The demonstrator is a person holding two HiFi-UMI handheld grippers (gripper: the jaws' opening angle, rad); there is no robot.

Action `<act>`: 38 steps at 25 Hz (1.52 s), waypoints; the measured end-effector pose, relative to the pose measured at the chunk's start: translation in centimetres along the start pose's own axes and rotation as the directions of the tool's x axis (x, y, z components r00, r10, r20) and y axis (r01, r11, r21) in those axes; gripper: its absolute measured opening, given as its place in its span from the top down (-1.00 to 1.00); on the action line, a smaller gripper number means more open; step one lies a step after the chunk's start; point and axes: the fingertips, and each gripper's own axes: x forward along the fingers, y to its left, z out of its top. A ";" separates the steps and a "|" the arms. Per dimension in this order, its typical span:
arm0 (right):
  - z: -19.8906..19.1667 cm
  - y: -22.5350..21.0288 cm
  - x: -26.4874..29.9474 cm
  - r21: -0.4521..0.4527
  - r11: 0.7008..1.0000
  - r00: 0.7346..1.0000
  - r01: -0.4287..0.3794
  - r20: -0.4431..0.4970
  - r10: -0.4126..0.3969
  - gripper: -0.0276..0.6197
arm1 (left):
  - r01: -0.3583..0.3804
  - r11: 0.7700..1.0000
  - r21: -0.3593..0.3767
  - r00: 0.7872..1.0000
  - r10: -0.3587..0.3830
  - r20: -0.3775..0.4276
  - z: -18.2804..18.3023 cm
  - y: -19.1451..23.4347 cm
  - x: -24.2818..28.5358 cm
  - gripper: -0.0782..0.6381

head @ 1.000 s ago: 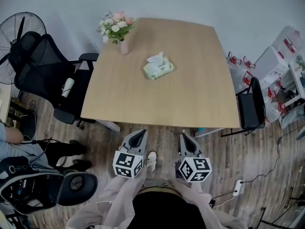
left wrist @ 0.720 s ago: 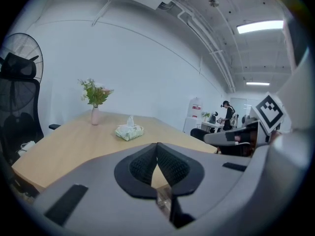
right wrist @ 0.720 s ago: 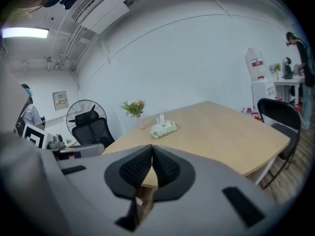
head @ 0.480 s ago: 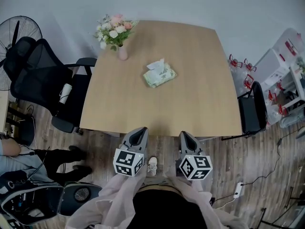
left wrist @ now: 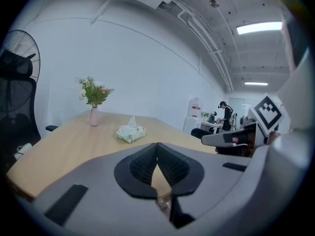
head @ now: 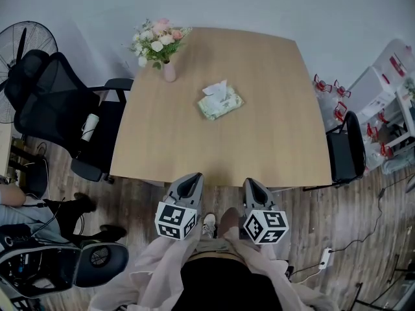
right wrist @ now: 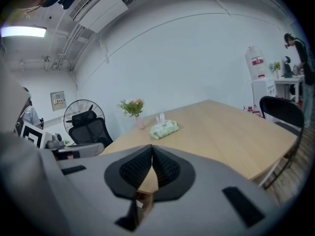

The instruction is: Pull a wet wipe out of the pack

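The green wet wipe pack lies on the wooden table, past its middle, with a white wipe sticking up from its top. Both grippers hover side by side just off the table's near edge, far short of the pack. The left gripper is shut with nothing in it; from its own view the pack shows beyond the closed tips. My right gripper is likewise shut and empty, and the pack lies ahead of its tips.
A pink vase of flowers stands at the table's far left corner. A black office chair and a fan stand to the left, a black chair and white shelves to the right. A seated person's leg shows at far left.
Both grippers have come forward together up to the table's near edge, still shut. The pack has not moved on the table. The person at the left has shifted their legs.
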 end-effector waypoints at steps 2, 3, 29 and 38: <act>-0.1 0.1 0.1 0.000 1.000 1.000 -0.002 -0.007 0.002 0.88 | -0.005 1.000 -0.005 1.000 0.005 -0.004 -0.2 0.1 -0.1 0.75; -0.2 0.1 0.1 0.001 1.000 1.000 -0.003 -0.011 0.003 0.88 | -0.007 1.000 -0.008 1.000 0.006 -0.006 -0.3 0.1 -0.2 0.75; 5.1 -3.9 10.1 0.018 0.999 0.998 -0.048 -0.036 0.049 0.88 | -0.052 0.999 -0.015 0.998 0.052 -0.036 2.3 5.6 8.7 0.75; 8.8 -3.7 14.7 0.009 0.995 0.995 -0.100 -0.017 0.100 0.88 | -0.053 0.998 -0.026 0.998 0.052 -0.032 3.7 8.0 11.9 0.75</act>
